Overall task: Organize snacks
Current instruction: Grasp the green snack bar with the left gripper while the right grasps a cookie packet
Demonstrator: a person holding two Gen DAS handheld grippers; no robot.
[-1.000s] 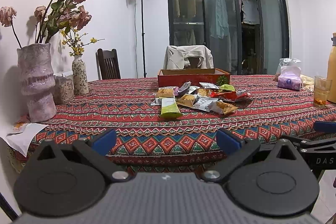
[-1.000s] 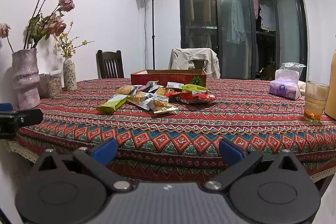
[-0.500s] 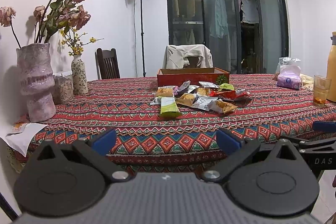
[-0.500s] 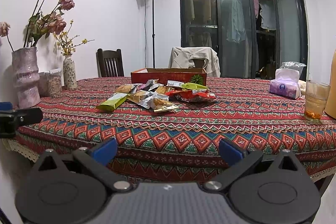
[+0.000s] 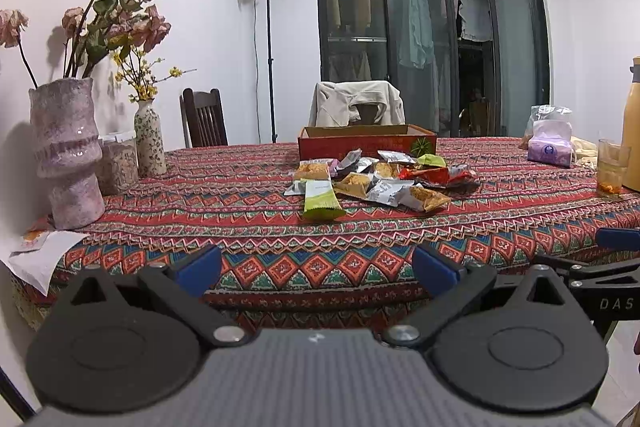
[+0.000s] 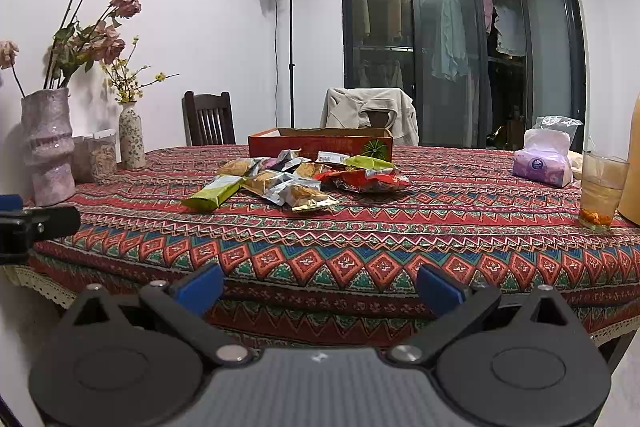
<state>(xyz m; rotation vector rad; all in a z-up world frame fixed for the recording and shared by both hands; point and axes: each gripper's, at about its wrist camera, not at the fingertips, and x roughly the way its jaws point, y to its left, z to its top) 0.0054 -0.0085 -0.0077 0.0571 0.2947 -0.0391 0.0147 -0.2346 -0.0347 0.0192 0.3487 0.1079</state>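
Observation:
A pile of snack packets lies mid-table on the patterned cloth, with a green packet nearest me; the pile also shows in the right wrist view. An open red box stands just behind the pile, and it shows in the right wrist view too. My left gripper is open and empty, in front of the table's near edge. My right gripper is open and empty, also short of the near edge, to the right of the left one.
Two vases with flowers and a jar stand at the table's left. A tissue pack, a glass and a yellow bottle stand at the right. Chairs are behind the table. Paper hangs at the left corner.
Both grippers have drifted slightly; the view is almost unchanged. Both stay open and empty.

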